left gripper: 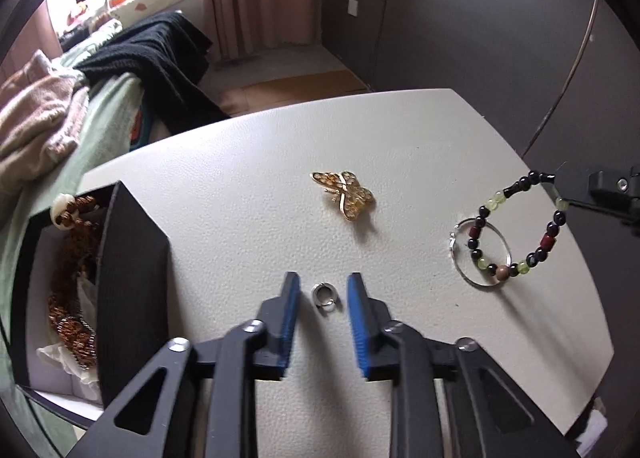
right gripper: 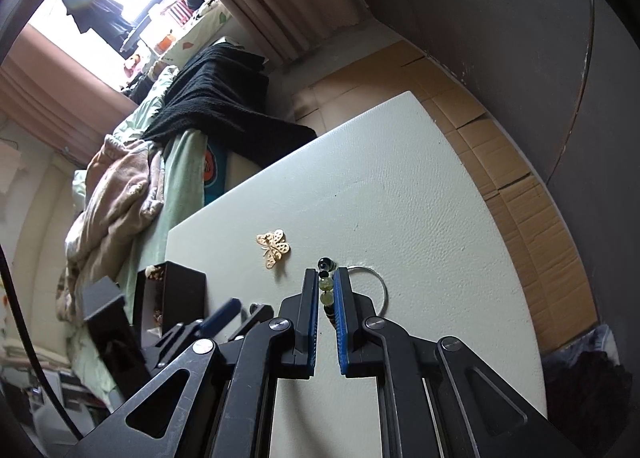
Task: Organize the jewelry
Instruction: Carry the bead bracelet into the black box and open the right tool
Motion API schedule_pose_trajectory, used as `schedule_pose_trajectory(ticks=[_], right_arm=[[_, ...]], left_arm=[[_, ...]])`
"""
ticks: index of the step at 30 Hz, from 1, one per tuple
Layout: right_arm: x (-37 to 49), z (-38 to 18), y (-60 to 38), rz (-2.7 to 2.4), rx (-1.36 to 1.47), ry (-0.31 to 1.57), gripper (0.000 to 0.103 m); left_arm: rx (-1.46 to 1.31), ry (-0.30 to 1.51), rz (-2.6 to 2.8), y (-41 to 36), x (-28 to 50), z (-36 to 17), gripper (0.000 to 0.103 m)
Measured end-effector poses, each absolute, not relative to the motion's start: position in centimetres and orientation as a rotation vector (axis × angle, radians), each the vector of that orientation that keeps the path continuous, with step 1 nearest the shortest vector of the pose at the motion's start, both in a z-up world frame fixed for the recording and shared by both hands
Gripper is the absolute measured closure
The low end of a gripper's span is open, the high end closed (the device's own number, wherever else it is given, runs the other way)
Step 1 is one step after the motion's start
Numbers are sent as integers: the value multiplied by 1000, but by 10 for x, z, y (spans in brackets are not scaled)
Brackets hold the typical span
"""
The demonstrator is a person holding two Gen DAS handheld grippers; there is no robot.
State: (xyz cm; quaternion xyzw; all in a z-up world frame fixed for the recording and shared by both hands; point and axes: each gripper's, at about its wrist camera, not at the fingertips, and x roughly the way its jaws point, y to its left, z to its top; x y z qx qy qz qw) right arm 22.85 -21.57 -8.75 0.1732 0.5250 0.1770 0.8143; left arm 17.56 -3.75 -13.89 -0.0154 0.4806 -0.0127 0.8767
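A small silver ring (left gripper: 325,295) lies on the white table (left gripper: 260,186) between the open fingers of my left gripper (left gripper: 323,282). A gold butterfly brooch (left gripper: 345,194) lies further out; it also shows in the right wrist view (right gripper: 274,248). My right gripper (right gripper: 326,277) is shut on a beaded bracelet (right gripper: 326,290) of dark, red and green beads, which hangs lifted in the left wrist view (left gripper: 516,228). Under it lies a large silver hoop (left gripper: 480,254), also in the right wrist view (right gripper: 378,286).
A black open jewelry box (left gripper: 132,278) stands at the table's left edge with brown bead strands inside (left gripper: 72,258); it also shows in the right wrist view (right gripper: 176,298). A bed with clothes (left gripper: 52,114) lies beyond. Cardboard flooring (right gripper: 520,178) is to the right.
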Motion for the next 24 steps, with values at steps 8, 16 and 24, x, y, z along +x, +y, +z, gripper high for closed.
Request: schedule_pose_trajectory(ticks=[8, 16, 24], right_arm=[[226, -83, -213, 400, 384, 1107, 94], [217, -68, -200, 494, 420, 1046, 94], [201, -54, -172, 579, 432, 994, 94]], left_arm=[[-124, 992, -32, -20, 171, -128, 90], [-208, 897, -42, 3, 147, -88, 90], [-310, 784, -5, 47, 117, -55, 90]])
